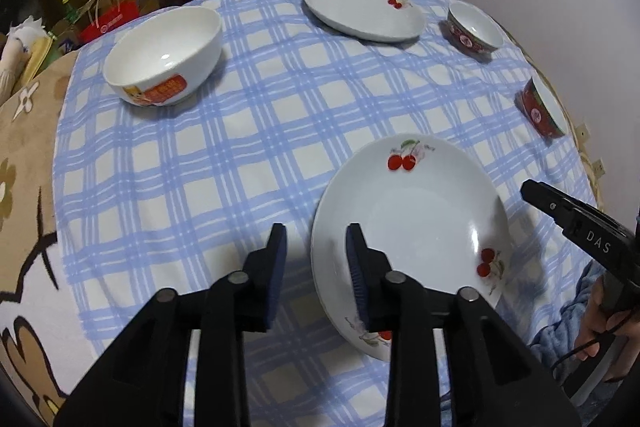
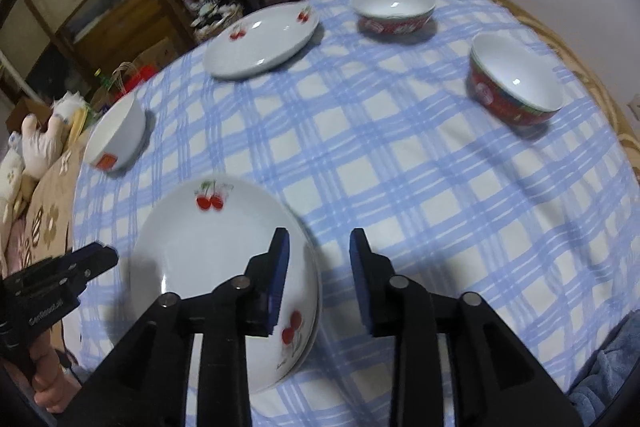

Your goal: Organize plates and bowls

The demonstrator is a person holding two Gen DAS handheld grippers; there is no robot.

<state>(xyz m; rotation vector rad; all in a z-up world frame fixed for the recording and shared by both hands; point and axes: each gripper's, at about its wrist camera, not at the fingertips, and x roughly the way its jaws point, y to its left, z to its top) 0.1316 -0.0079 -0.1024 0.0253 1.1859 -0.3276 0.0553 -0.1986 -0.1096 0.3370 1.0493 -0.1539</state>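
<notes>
Both tools hang over the near plate point(image 1: 412, 227) on the checked cloth point(image 1: 240, 147), one at each side. The left tool point(image 1: 316, 267) has its jaws parted, straddling the plate's left rim without pressing it. The right tool point(image 2: 320, 275) is likewise parted and holds nothing, above the plate's right rim. Farther off sit a white bowl point(image 1: 164, 55), a second plate point(image 1: 362, 9) and two red bowls point(image 2: 516, 83) point(image 2: 392, 7), well apart.
</notes>
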